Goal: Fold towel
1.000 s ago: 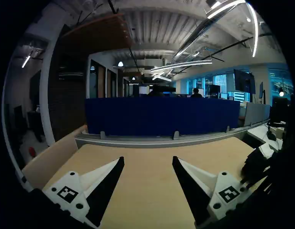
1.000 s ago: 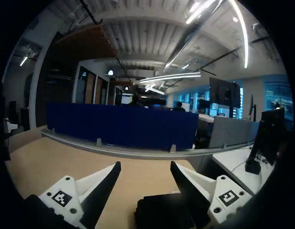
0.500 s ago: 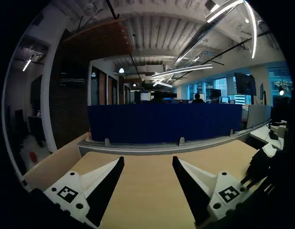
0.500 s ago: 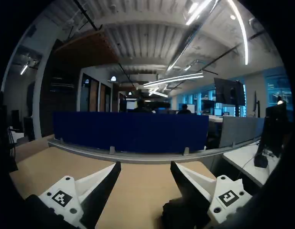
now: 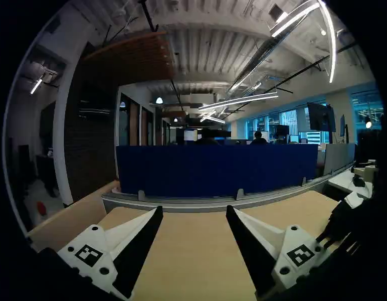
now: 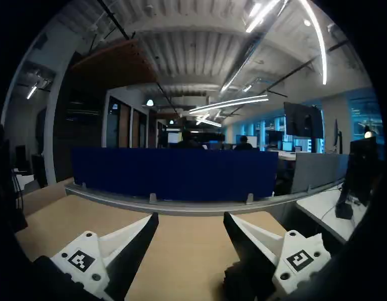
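Observation:
My left gripper [image 5: 193,220] is open above a bare stretch of the light wooden table [image 5: 193,261], with nothing between its white and black fingers [image 5: 138,236]. My right gripper [image 6: 191,226] is also open over the same kind of table top [image 6: 183,256]. A black, flat, layered thing [image 6: 238,281], possibly a folded dark towel, lies on the table low in the right gripper view, partly behind the right finger [image 6: 253,246]. Neither finger touches it. A dark jagged shape [image 5: 344,220] sits at the right edge of the left gripper view; I cannot tell what it is.
A blue divider screen [image 5: 213,168] on a grey rail [image 5: 208,201] closes off the far edge of the table. A neighbouring white desk [image 6: 324,210] with a monitor [image 6: 359,170] stands to the right. Beyond the screen is an open office with people seated far off.
Both views have tipped up slightly, so less table shows. In the right gripper view the black layered thing has slid right and down, now mostly behind the right finger. Both grippers stayed open.

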